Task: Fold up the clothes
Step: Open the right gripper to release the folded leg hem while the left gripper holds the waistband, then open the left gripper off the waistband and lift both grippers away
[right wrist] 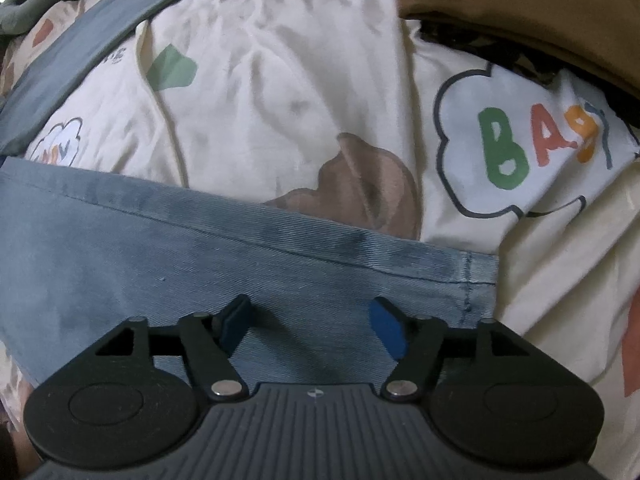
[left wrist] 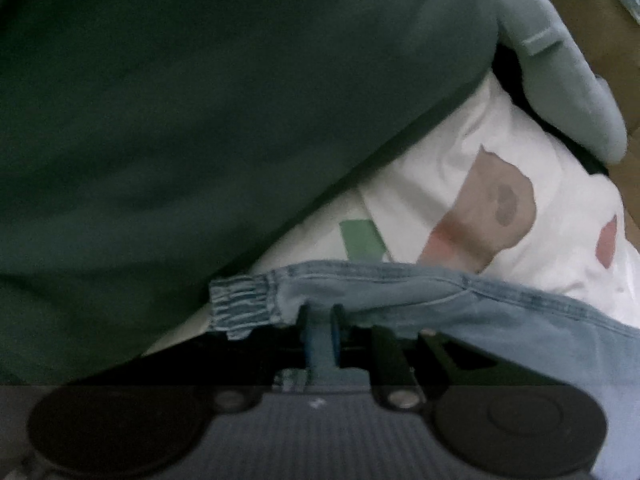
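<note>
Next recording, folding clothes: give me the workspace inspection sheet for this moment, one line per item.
Surface: cream printed bedsheet with bear and cloud motifs, rumpled.
Job's things: light blue denim garment on the sheet; its elastic cuff is raised.
Clutter: dark green cloth, brown cloth, grey-green plush toy.
Grippers: left gripper pinches the denim near the cuff; right gripper open over the denim.
Cables: nothing seen.
Surroundings: nothing seen.

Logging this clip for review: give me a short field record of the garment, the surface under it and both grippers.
garment: light blue jeans, elastic cuff in left view
surface: cream printed bedding with bear and letters
left gripper: jaws nearly shut, pinching denim beside the cuff
right gripper: jaws wide open over flat denim, nothing gripped
other: dark green fabric fills left view
</note>
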